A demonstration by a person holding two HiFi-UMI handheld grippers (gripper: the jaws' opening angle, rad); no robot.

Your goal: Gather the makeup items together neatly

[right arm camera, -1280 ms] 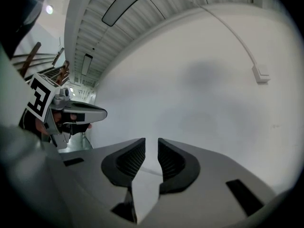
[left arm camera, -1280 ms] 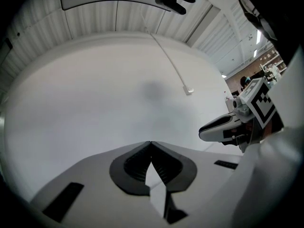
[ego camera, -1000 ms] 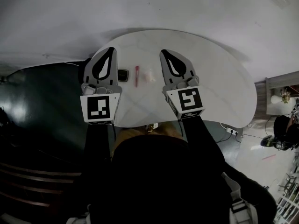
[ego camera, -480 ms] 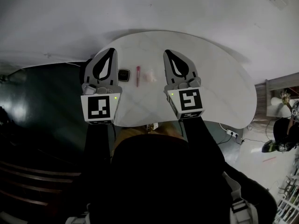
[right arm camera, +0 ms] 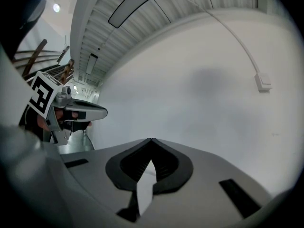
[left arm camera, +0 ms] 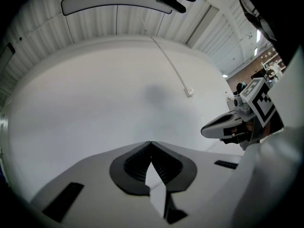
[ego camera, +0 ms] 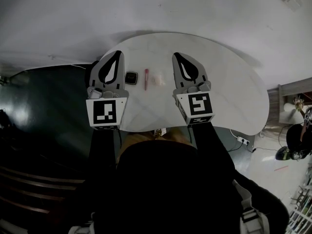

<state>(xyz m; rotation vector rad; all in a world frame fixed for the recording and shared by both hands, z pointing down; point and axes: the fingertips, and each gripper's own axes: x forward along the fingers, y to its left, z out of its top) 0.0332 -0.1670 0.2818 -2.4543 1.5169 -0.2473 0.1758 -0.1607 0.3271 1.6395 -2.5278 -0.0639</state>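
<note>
The makeup things lie in a short row on the white table [ego camera: 219, 82]. They are nearer its left edge than its right, about halfway between the far edge and your edge. From left to right you see a small dark case [ego camera: 130, 78], a pink stick [ego camera: 146, 79] and a small pale thing [ego camera: 158, 80] too blurry to name. They are near each other but not touching.

Your left gripper [ego camera: 118, 52] hangs just left of the dark case. Its jaws are pressed together with nothing in them. Your right gripper [ego camera: 175, 54] hangs to the right of the pale thing, a little apart from it. Its jaws are together and empty too. Nothing lies between the grippers and the row.

Past the table is a plain white wall [left arm camera: 95, 89]. A thin cable [left arm camera: 166, 61] runs down it to a small box [left arm camera: 189, 92].

The three things lie in the same row as a second ago. The dark case now shows more fully beside the left gripper.
</note>
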